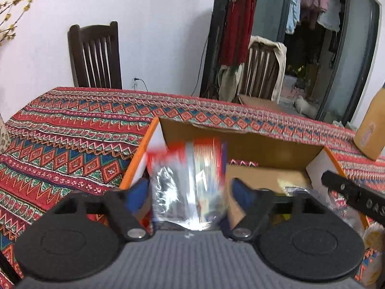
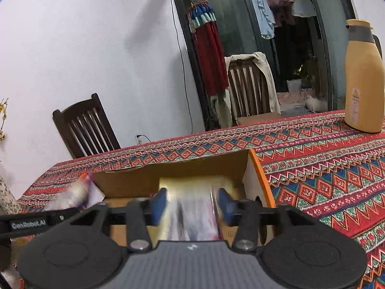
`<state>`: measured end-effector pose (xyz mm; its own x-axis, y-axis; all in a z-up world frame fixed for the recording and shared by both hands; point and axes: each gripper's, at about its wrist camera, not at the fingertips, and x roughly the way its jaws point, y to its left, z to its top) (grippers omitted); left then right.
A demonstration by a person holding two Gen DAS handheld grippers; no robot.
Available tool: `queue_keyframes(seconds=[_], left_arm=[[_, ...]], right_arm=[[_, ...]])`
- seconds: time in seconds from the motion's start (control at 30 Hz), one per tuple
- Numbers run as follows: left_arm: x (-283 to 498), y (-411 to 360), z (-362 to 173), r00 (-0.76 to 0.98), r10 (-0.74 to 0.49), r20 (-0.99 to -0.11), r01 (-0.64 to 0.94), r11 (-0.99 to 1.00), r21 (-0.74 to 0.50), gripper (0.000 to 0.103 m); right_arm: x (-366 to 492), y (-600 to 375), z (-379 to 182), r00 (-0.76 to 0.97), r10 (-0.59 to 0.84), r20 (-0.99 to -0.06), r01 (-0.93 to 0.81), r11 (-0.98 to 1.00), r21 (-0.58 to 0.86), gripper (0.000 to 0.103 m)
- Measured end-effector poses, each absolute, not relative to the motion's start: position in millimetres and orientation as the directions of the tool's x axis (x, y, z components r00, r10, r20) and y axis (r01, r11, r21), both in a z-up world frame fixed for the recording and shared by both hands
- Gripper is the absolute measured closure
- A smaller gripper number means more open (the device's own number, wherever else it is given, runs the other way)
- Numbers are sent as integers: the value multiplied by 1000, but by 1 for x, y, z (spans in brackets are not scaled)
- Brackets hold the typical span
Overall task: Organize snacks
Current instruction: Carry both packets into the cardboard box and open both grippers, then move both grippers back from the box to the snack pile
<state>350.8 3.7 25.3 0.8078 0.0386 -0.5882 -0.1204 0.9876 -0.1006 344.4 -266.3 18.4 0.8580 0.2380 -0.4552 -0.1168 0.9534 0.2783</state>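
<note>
The left gripper (image 1: 189, 192) clamps a blurred clear plastic snack bag with red top (image 1: 187, 183) between its blue pads, just above the open cardboard box with orange edges (image 1: 240, 142). The right gripper (image 2: 192, 207) grips a blurred shiny yellowish snack packet (image 2: 192, 207) over the same box. Right of the box, further on the patterned red tablecloth (image 2: 324, 168), stands a yellow thermos jug (image 2: 362, 77). Behind the box is a dark wooden chair (image 1: 95, 55).
</note>
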Motion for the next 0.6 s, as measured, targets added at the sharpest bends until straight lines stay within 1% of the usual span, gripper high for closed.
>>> queue_keyframes(seconds=[0.03, 0.07, 0.1, 0.37, 0.43, 0.6], left_arm=[[348, 2, 28, 815, 46, -578, -128, 987, -102, 2], [346, 3, 30, 824, 50, -564, -132, 986, -106, 0], [343, 3, 32, 831, 51, -554, -134, 985, -110, 0], [332, -1, 45, 851, 42, -524, -119, 986, -115, 0], [327, -4, 52, 852, 50, -522, -115, 989, -92, 0], [306, -7, 69, 873, 66, -484, -111, 992, -65, 0]], right_arm=[[343, -267, 19, 860, 238, -451, -114, 952, 284, 15], [341, -268, 19, 863, 233, -447, -110, 952, 285, 2], [339, -268, 20, 867, 230, -442, -107, 953, 284, 0], [323, -271, 32, 885, 235, -402, -120, 949, 291, 0], [319, -271, 37, 889, 240, -390, -129, 949, 288, 0], [308, -268, 51, 908, 229, -351, -134, 952, 276, 0]])
